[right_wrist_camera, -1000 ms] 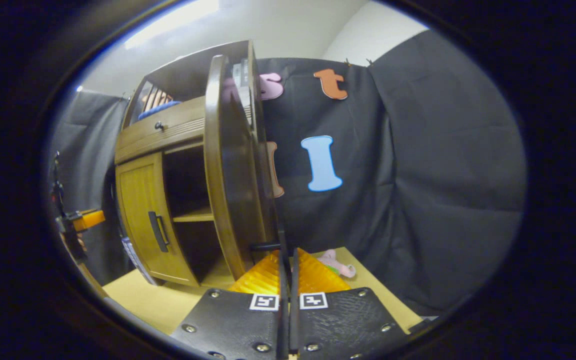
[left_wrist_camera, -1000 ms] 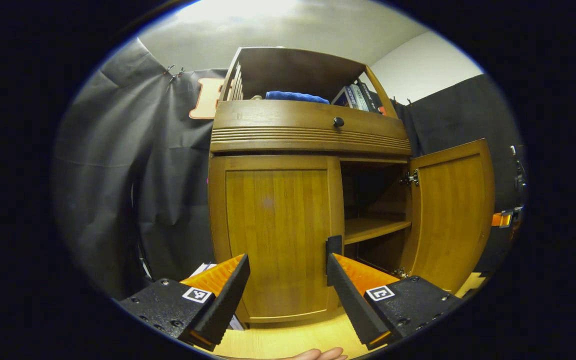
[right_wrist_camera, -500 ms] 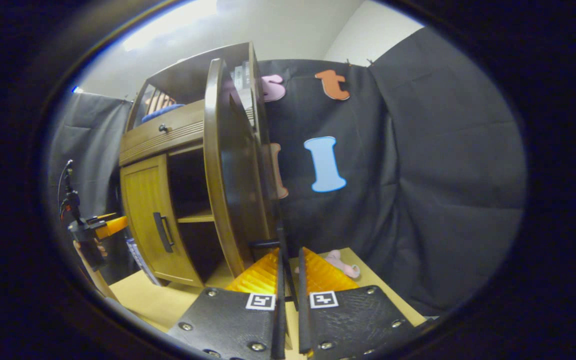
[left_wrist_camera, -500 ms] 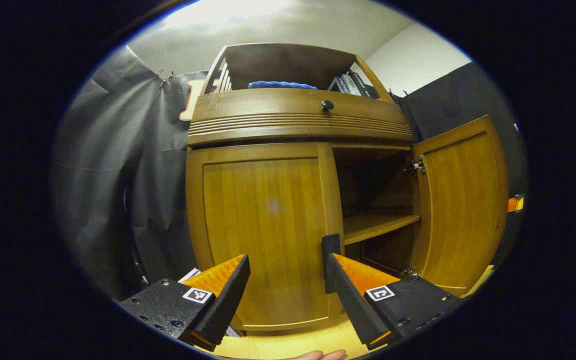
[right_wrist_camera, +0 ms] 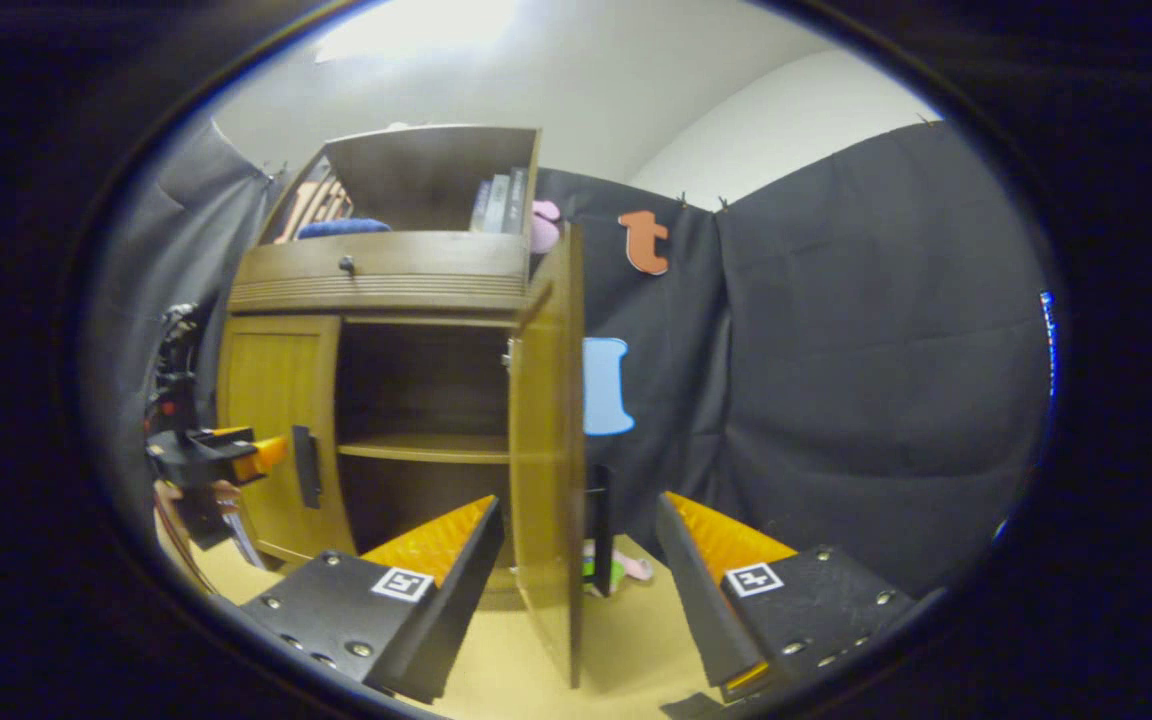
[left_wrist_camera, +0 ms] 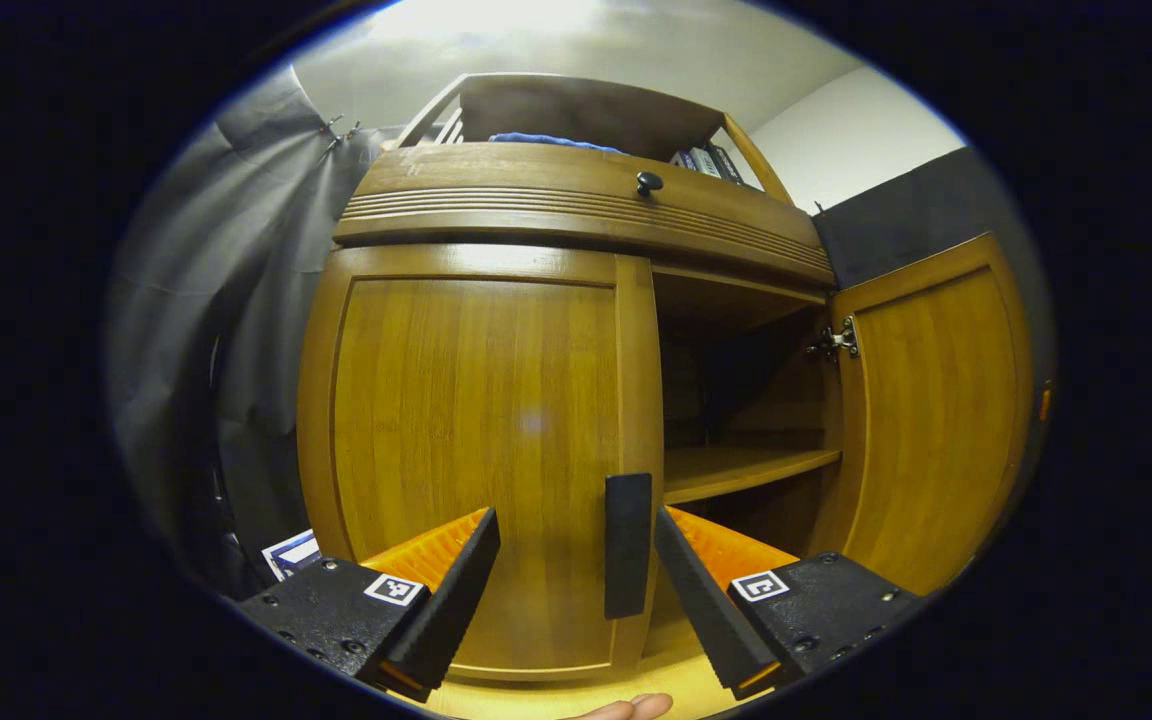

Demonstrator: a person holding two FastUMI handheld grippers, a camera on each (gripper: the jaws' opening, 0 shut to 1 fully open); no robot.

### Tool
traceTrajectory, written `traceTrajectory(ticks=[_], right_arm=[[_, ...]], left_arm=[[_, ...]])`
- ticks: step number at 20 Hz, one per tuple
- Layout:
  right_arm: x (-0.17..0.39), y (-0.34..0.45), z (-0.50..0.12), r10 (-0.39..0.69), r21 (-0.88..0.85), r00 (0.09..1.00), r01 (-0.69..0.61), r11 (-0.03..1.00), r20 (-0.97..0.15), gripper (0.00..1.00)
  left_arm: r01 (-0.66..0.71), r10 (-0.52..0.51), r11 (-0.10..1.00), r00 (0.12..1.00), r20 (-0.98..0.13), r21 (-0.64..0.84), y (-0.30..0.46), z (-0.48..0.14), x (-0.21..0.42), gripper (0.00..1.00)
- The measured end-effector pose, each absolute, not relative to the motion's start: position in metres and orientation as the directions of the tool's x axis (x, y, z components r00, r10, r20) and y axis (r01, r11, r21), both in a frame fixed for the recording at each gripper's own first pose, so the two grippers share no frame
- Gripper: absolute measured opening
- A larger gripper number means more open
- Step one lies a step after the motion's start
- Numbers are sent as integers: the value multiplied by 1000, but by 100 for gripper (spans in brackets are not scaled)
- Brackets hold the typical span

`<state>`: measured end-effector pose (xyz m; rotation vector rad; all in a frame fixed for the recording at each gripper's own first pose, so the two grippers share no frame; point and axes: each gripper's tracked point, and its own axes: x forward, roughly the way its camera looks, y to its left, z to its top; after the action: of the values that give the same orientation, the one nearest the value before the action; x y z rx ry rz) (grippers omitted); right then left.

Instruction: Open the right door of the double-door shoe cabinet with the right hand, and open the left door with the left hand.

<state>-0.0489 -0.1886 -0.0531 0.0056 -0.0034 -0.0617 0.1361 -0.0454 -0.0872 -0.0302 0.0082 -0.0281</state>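
The wooden shoe cabinet (left_wrist_camera: 576,200) stands close in front of me in the left gripper view. Its left door (left_wrist_camera: 476,420) is closed. The door's black handle (left_wrist_camera: 628,545) stands between the fingers of my open left gripper (left_wrist_camera: 576,520), nearer the right finger. The right door (left_wrist_camera: 936,420) is swung wide open, showing a shelf (left_wrist_camera: 736,465). In the right gripper view, that right door (right_wrist_camera: 546,450) is edge-on, and its black handle (right_wrist_camera: 598,515) sits between the spread fingers of my open right gripper (right_wrist_camera: 576,520). The left gripper (right_wrist_camera: 226,455) hovers by the left door's handle (right_wrist_camera: 304,465).
A drawer with a dark knob (left_wrist_camera: 648,182) runs above the doors. A blue cloth (right_wrist_camera: 341,228) and books (right_wrist_camera: 498,205) sit on the top shelf. A small pink and green toy (right_wrist_camera: 616,570) lies on the light wooden floor (right_wrist_camera: 496,680) behind the open door.
My right gripper has opened, let go of the right door's handle and drawn back. My left gripper has moved in on the left door, so the handle now sits between its fingers.
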Motion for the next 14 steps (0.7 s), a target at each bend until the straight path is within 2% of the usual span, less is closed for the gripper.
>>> traceTrajectory(ticks=[2,4,5,6,7,10,11,12,14], right_arm=[[-64,-176,-52,-78,24,997,77,997,24,95],[-77,-153,-50,-45,70,999,43,997,28,93],[-82,-142,-48,-35,82,999,33,996,33,96],[-89,-138,-44,-31,87,999,27,996,44,96],[-95,-131,-41,-24,89,998,19,996,54,91],[-108,-111,-34,2,127,998,-11,992,65,94],[-110,-102,-32,21,141,998,-30,990,64,94],[-112,-94,-33,42,150,997,-51,987,62,94],[-118,-88,-32,57,156,997,-65,986,59,94]], left_arm=[[28,-28,999,1000,4,-35,-46,-90,141,96],[70,-70,995,998,7,-65,-58,-97,147,92],[84,-83,994,996,13,-74,-61,-99,152,90],[96,-95,992,995,13,-83,-65,-103,157,90],[108,-108,990,994,1,-93,-69,-110,161,90],[122,-127,984,992,-26,-129,-86,-126,176,90],[126,-129,983,992,-16,-131,-92,-126,183,82],[84,-87,990,996,-28,-111,-88,-131,190,76],[65,-67,996,997,-34,-57,-85,-128,192,54]])
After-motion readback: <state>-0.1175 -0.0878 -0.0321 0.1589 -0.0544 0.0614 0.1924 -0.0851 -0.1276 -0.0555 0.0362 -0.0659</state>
